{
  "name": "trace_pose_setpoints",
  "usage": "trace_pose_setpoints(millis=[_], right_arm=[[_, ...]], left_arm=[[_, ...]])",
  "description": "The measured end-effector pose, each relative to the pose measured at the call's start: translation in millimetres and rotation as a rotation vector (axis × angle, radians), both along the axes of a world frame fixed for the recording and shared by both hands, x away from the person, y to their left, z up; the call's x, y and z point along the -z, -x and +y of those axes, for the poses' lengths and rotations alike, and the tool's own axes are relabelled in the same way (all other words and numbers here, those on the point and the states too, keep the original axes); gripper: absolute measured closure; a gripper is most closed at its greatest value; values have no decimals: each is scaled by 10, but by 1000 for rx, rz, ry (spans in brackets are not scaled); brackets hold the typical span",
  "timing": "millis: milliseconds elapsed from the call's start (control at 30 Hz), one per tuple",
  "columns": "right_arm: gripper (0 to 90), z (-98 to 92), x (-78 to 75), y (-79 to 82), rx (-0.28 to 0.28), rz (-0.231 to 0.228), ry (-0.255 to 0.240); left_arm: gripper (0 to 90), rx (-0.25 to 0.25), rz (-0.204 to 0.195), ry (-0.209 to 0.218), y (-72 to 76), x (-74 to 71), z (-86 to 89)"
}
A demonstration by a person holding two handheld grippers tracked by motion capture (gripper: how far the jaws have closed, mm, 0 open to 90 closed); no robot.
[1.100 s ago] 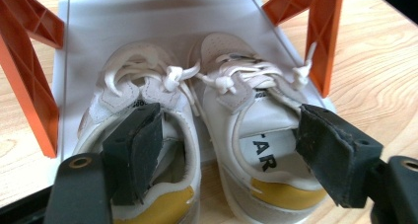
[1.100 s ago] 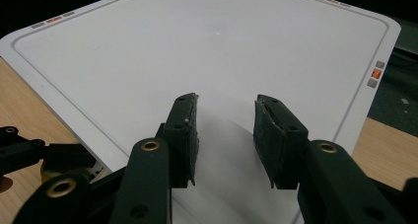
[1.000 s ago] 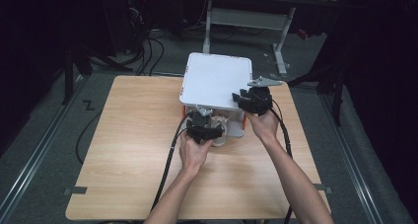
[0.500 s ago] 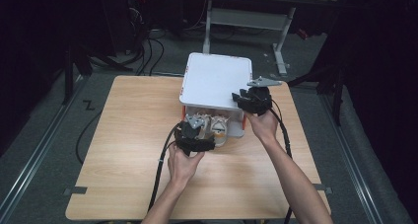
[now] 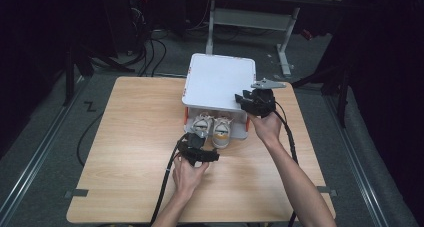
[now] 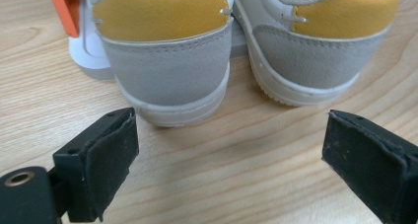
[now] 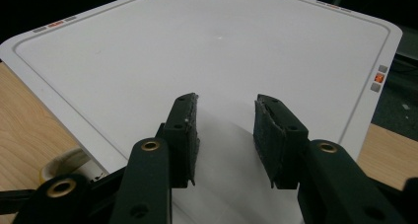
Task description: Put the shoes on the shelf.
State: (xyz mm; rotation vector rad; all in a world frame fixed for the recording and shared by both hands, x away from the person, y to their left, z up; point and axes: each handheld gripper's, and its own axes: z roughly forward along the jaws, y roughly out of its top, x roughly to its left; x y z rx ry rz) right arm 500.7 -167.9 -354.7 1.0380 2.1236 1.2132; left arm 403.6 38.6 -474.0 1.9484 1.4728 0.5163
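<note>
Your left gripper sits low over the table at about 6 o'clock from the pair of shoes. Its tongs have just been opening and now stand spread wide with nothing between them; in the left gripper view the pads flank bare wood just short of the heels. The left shoe lies at 11 o'clock from the gap and the right shoe at 1 o'clock. Both poke heel-first out of the white box from under its lid. The step looks like seating the pair fully inside, so square the gripper to one heel at a time and push straight toward 12 o'clock. Keep the pads flat on the grey suede, and watch the orange tab at 10 o'clock so the left shoe does not snag. At 3 o'clock, your right gripper rests at the lid's near right corner. Its tongs are partly spread over the white surface, pinching nothing. Hold that hand steady so the box does not slide.
</note>
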Motion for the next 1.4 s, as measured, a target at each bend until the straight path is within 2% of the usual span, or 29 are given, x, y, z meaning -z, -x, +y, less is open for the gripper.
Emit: trace_pose_setpoints(millis=[133,300,567,667,800,933,1100,1200,1233,1267,1333,1367,1400], right_arm=[[614,39,-15,2,8,3,18],[614,38,-7,3,9,-2,15],[614,42,-10,-1,8,-1,20],[613,42,-9,-1,10,-2,19],[613,37,-11,-3,6,0,21],[614,39,-24,-11,8,9,24],[614,43,-18,-8,18,9,17],[615,52,-23,-7,19,12,21],[615,51,-23,-8,19,10,26],[615,50,-22,-9,19,11,25],[615,48,-23,-11,18,12,23],[615,51,-23,-10,21,11,21],[615,53,-24,-8,22,13,24]], left_arm=[[51,-21,-7,5,-39,4,-52],[85,-38,-10,-37,-95,-3,-130],[148,-49,-25,-9,-166,0,-116],[167,-49,-24,-15,-230,-8,-139],[194,-69,-34,8,-317,7,-170],[207,-76,-59,9,-413,34,-209],[235,-93,-91,31,-497,95,-224],[258,-105,-116,22,-530,123,-243],[266,-102,-114,16,-537,124,-239],[270,-110,-108,40,-550,132,-253],[276,-112,-108,20,-596,124,-264],[275,-110,-92,9,-627,103,-296],[276,-128,-108,-1,-661,91,-321]])
